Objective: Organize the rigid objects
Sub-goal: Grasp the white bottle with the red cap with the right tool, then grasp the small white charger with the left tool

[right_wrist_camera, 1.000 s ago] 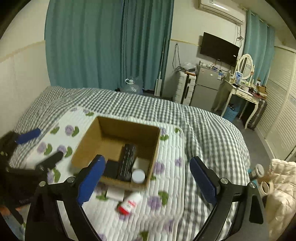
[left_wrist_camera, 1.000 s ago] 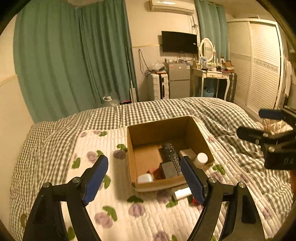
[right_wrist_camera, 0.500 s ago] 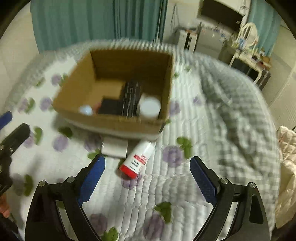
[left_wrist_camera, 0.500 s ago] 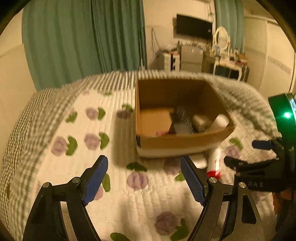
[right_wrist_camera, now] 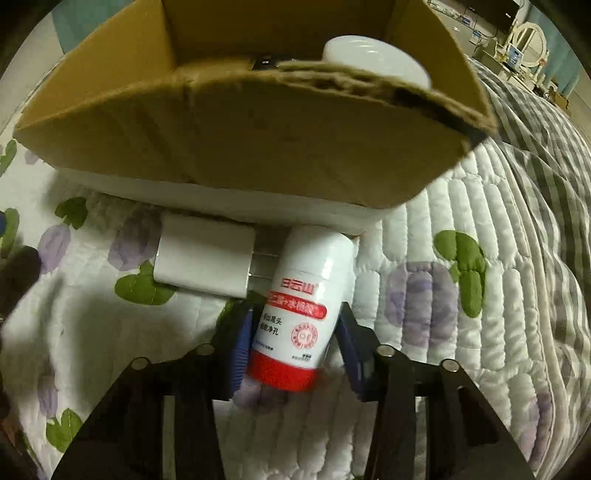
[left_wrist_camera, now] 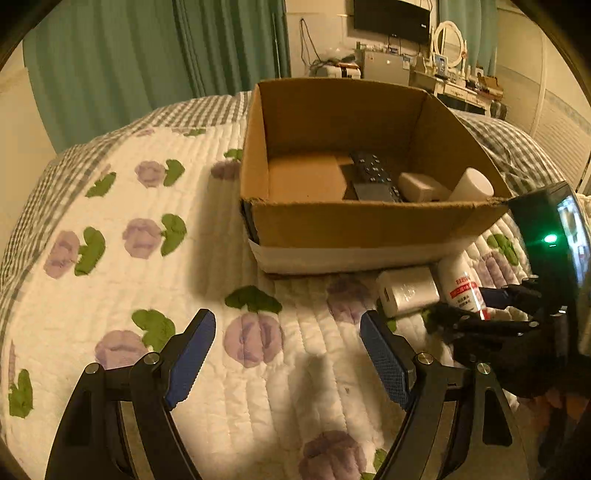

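Two pads of the right hand-held gripper (right_wrist_camera: 293, 350) straddle the white red-capped plastic bottle (right_wrist_camera: 299, 314), apparently not yet pinching; squeeze mid-label. Left hand-held gripper (left_wrist_camera: 286, 360), lower frame, hangs spread.

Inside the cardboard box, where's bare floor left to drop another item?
The cardboard box has bare floor along its left wall, beside the remote. Its right side is crowded: white block, white jar.

Ahead of the left gripper (left_wrist_camera: 286, 354), beyond the bed, green curtains (left_wrist_camera: 155, 62) hang; a wall television (left_wrist_camera: 391, 16) and dressing-table mirror (left_wrist_camera: 448, 38) sit far right.
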Demonstrator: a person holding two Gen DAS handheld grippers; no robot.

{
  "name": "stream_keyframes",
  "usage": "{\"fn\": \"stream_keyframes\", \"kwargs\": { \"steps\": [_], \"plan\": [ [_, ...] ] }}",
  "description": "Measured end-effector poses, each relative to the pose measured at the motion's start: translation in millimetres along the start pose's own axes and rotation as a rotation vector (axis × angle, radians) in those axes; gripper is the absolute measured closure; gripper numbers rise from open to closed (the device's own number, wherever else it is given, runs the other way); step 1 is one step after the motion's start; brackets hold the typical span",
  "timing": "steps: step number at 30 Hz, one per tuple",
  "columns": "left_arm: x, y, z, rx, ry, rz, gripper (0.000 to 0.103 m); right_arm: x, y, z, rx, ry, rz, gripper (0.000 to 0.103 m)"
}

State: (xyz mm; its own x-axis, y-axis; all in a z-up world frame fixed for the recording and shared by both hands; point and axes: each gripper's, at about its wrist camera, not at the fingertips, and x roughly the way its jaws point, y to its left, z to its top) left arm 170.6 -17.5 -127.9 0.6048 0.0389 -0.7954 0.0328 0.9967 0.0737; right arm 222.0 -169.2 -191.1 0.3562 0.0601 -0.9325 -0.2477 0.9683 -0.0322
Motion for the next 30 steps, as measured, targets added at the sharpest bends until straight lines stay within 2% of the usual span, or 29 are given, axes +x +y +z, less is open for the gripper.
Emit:
{"fn": "stream_keyframes", "kwargs": {
  "steps": [5,8,12,17,22,27,29,30],
  "plan": [
    [-9.1,-18.1,0.5,0.005,0.001,-0.014,0.020,-33.4,-16.8,-13.8,0.020,-0.066,0.041,0.067],
    [-9.7,-34.4,2.5,0.003,0.002,-0.027,0.020,-57.4,-30.7,-21.1,0.023,-0.114,0.010,0.067],
    [-1.2,-55.8,4.9,0.000,0.025,-0.029,0.020,-76.5,-49.3,-25.0,0.033,-0.159,0.010,0.067],
    [10.3,-76.8,5.4,0.004,0.030,-0.062,0.020,-90.1,-62.9,-4.0,0.017,-0.214,0.007,0.067],
    [37.5,-92.2,12.1,-0.016,0.086,-0.105,0.020,-79.5,-79.6,10.5,0.052,-0.235,0.025,0.067],
    [64.4,-96.8,12.6,-0.021,0.112,-0.068,0.020,-60.6,-86.4,5.9,0.087,-0.207,0.085,0.067],
    [72.5,-95.0,12.2,-0.033,0.130,-0.065,0.023,-59.9,-86.9,6.9,0.086,-0.210,0.098,0.067],
    [74.0,-94.3,11.6,-0.034,0.132,-0.065,0.032,-59.3,-85.9,6.4,0.085,-0.208,0.101,0.067]
  ]
}}
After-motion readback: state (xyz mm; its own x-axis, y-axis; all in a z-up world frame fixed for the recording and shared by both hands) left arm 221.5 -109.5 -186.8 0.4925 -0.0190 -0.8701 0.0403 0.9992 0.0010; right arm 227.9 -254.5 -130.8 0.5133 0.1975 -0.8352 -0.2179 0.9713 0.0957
